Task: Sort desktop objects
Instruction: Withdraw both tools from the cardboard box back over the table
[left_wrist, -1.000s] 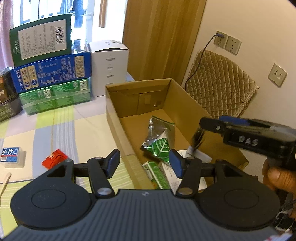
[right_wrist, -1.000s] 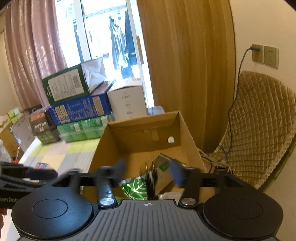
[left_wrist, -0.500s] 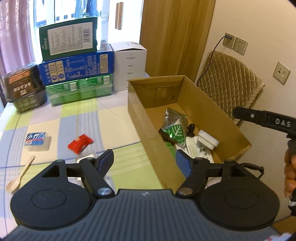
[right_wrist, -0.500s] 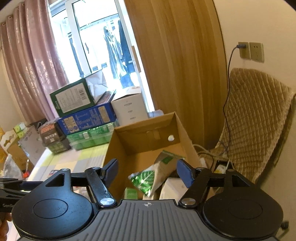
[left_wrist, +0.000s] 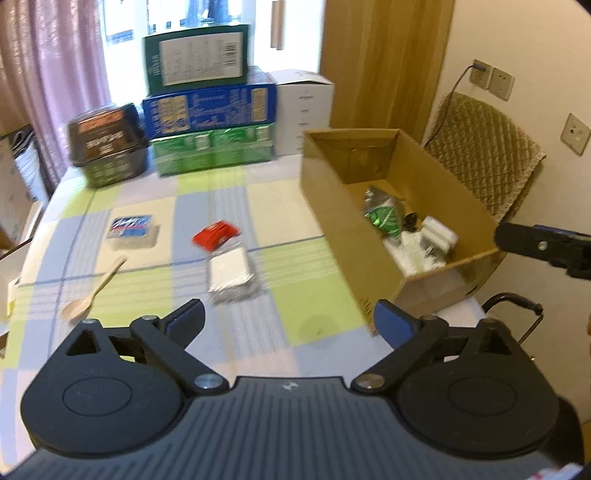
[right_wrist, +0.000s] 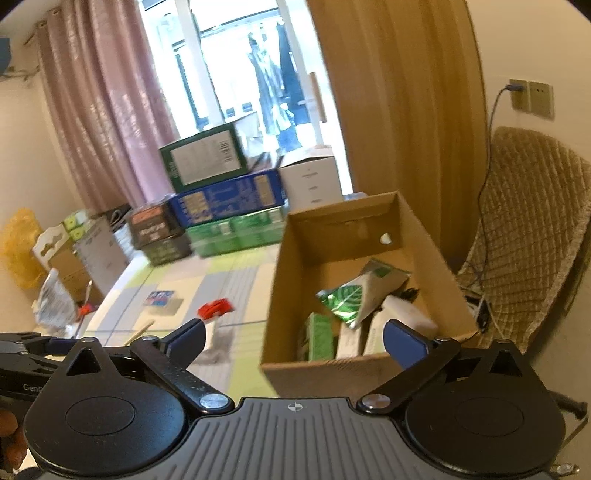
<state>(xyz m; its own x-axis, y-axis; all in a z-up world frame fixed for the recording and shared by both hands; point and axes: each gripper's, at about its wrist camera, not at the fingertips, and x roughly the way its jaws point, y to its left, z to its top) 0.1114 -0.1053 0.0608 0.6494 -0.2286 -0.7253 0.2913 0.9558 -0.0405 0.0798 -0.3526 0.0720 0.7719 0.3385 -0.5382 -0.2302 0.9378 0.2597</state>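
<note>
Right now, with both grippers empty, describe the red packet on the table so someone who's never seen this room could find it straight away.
Start at the open cardboard box on the right side of the checked tablecloth. Just to its left lies the red packet, small and flat, right above a silvery wrapped white packet. It is the only bright red thing there; the blue-labelled packet and pale spoon lie further left.

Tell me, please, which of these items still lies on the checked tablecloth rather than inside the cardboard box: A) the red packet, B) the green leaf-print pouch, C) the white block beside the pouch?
A: the red packet lies on the tablecloth left of the cardboard box, while the green leaf-print pouch sits inside it.
</note>
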